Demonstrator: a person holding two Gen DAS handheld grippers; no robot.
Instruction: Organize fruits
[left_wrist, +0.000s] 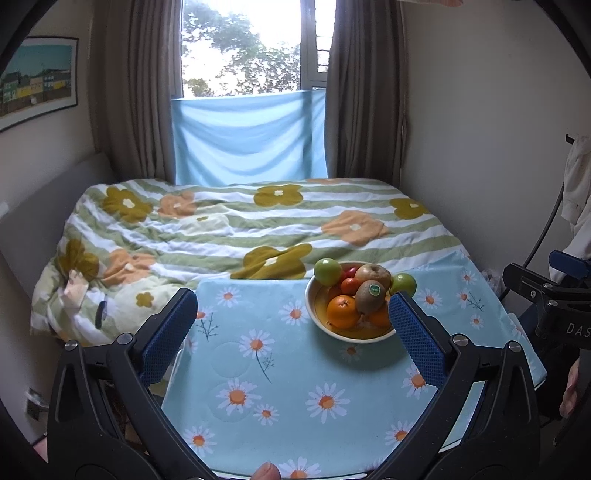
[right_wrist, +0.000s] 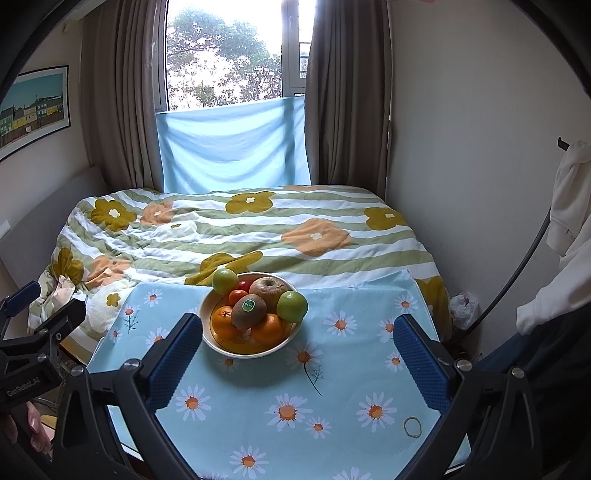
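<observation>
A white bowl (left_wrist: 312, 295) (right_wrist: 207, 341) with a yellow inside stands on the daisy-print tablecloth (left_wrist: 280, 373) (right_wrist: 332, 373), piled with fruit. A kiwi with a green sticker (left_wrist: 370, 295) (right_wrist: 249, 311) lies on top. Around it are oranges (left_wrist: 342, 311) (right_wrist: 268, 328), two green apples (left_wrist: 327, 271) (right_wrist: 292, 305), a brown apple (left_wrist: 373, 275) (right_wrist: 269, 288) and small red fruits (right_wrist: 238, 296). My left gripper (left_wrist: 291, 317) is open and empty, above the cloth, its right finger beside the bowl. My right gripper (right_wrist: 299, 347) is open and empty, its left finger by the bowl's near left.
Behind the table lies a bed with a green-striped flower quilt (left_wrist: 229, 225) (right_wrist: 258, 229). A rubber band (right_wrist: 412, 427) lies on the cloth at the near right. White clothing (right_wrist: 569, 206) hangs at the right wall. Curtains and a window stand at the back.
</observation>
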